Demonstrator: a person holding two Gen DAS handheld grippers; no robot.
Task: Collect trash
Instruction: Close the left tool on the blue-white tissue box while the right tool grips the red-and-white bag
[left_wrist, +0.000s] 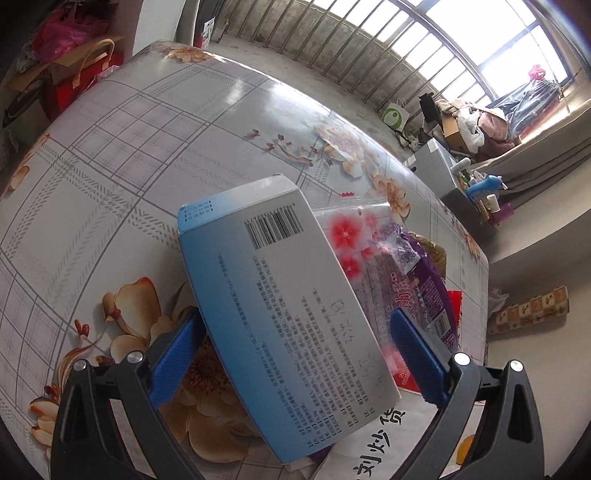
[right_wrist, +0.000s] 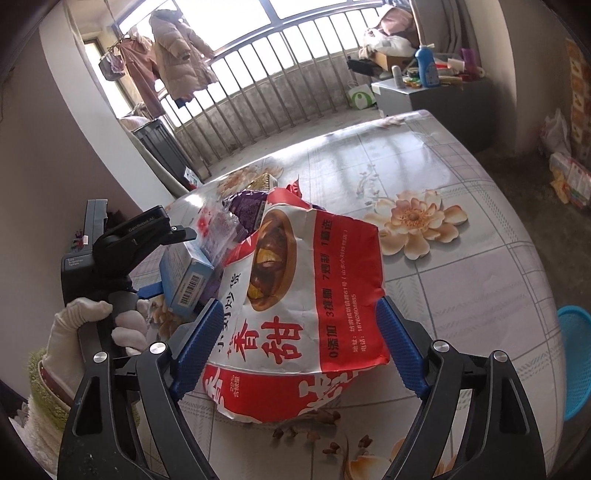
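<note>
A blue and grey carton (left_wrist: 280, 295) with a barcode lies tilted between the fingers of my left gripper (left_wrist: 297, 314). The left pad touches its edge; the right pad stands apart from it, so this gripper is open. The same carton (right_wrist: 186, 275) leans on a trash pile in the right wrist view. My right gripper (right_wrist: 297, 306) straddles a crumpled red and white paper bag (right_wrist: 303, 295) resting on the table, with both blue pads against its sides. Behind the bag lie a purple snack packet (left_wrist: 424, 280) and a clear flowered wrapper (left_wrist: 351, 236).
The floral tablecloth (right_wrist: 461, 277) covers the table; brown crumbs (right_wrist: 306, 430) lie in front of the bag. A blue mesh basket (right_wrist: 576, 362) stands beyond the table's right edge. A gloved hand (right_wrist: 74, 332) holds the left gripper. A grey cabinet (right_wrist: 436, 99) with bottles stands behind.
</note>
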